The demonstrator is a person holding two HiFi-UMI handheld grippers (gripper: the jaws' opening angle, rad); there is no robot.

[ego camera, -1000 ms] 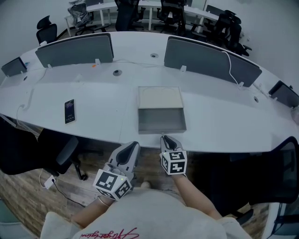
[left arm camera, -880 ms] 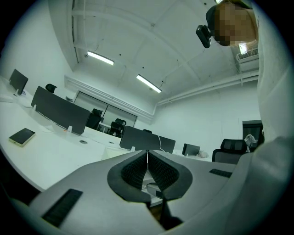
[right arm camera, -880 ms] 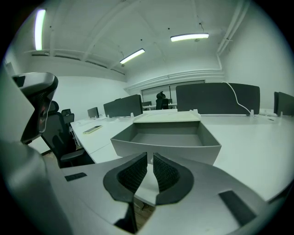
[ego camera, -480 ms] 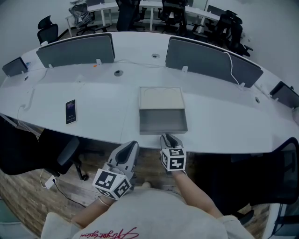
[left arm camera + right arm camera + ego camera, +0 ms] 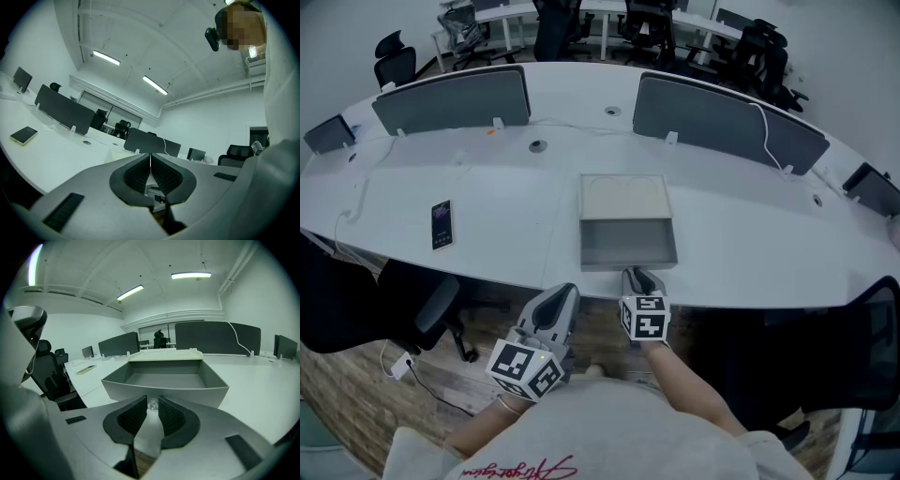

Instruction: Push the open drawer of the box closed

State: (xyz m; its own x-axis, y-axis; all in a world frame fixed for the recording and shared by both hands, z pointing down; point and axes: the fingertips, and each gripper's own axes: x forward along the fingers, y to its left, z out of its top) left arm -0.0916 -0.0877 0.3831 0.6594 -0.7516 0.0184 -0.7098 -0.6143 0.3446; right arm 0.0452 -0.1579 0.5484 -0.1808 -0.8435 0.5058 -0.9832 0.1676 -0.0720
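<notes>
Right tool [image 5: 637,276] nearer one open drawer [image 5: 627,244], perhaps at its single knob [image 5: 152,404].

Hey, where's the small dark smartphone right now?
In the head view the small dark smartphone lies flat on the white table, left of the open grey drawer.

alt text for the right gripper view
An open, empty grey drawer sits on a white table, straight ahead of the right hand-held gripper, whose jaws stand slightly apart with the drawer's small clear knob showing between their tips.
</notes>
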